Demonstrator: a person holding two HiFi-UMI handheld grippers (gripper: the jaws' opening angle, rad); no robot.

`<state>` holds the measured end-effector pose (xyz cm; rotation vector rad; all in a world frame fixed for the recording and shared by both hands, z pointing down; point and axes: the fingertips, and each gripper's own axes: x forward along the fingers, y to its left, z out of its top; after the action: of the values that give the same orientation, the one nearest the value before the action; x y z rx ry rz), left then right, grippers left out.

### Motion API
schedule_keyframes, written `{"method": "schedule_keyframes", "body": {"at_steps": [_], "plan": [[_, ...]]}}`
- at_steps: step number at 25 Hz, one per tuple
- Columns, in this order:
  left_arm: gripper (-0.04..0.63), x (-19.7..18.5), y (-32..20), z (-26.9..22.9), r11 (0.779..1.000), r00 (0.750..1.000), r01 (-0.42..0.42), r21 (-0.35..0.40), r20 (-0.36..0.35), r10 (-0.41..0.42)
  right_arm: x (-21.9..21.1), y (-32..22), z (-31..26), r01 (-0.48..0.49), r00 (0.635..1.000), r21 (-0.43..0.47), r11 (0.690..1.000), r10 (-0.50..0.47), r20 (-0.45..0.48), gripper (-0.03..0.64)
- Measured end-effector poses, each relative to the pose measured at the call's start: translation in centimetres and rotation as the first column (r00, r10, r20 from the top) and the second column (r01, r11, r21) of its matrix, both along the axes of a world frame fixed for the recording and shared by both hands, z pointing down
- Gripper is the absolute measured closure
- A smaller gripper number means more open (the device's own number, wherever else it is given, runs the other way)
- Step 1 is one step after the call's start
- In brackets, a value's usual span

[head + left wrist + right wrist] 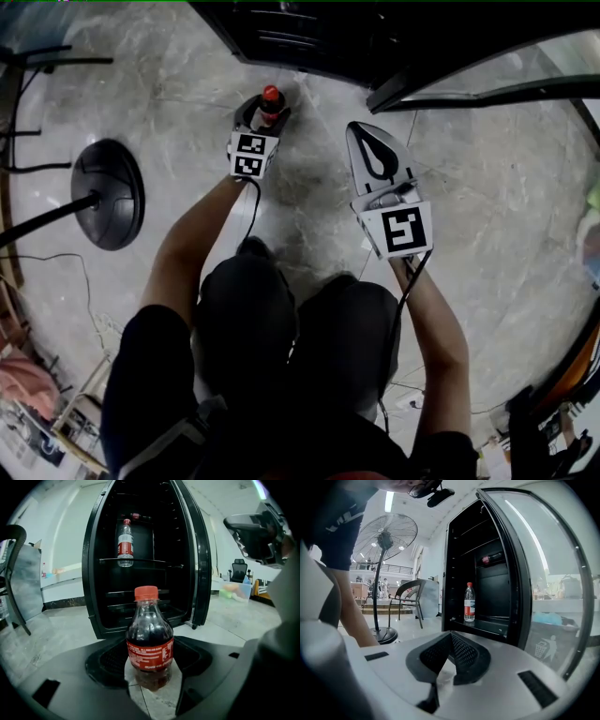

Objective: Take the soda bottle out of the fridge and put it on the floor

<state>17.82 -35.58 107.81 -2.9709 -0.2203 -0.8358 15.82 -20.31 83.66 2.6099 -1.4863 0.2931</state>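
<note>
A small soda bottle, dark cola with a red cap and a red label, stands upright on the marble floor in front of the open black fridge. My left gripper has its jaws close against both sides of the bottle, shut on it. In the head view the bottle's red cap shows between the jaws of the left gripper. To the right, my right gripper hovers shut and holds nothing; in its own view the right gripper has its pads meeting.
A water bottle stands on a fridge shelf, and another bottle lies higher up. The fridge's glass door hangs open at the right. A pedestal fan's base sits on the floor at the left, with a chair beyond it.
</note>
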Motion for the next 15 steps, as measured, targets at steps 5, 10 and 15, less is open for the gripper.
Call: {"method": "schedule_keyframes", "body": {"at_steps": [5, 10, 15], "plan": [[0.288, 0.0, -0.2, 1.4, 1.0, 1.0, 0.005, 0.005, 0.005, -0.005, 0.0, -0.4, 1.3, -0.001, 1.0, -0.003, 1.0, 0.001, 0.018, 0.6], [0.288, -0.1, -0.5, 2.0, 1.0, 1.0, 0.011, 0.001, 0.001, -0.011, -0.4, -0.8, 1.7, 0.012, 1.0, -0.014, 1.0, -0.011, 0.022, 0.599], [0.288, -0.1, -0.3, 2.1, 1.0, 0.999, -0.021, 0.017, -0.025, 0.021, -0.2, -1.0, 2.1, 0.005, 0.999, -0.012, 1.0, -0.005, 0.037, 0.6]]}}
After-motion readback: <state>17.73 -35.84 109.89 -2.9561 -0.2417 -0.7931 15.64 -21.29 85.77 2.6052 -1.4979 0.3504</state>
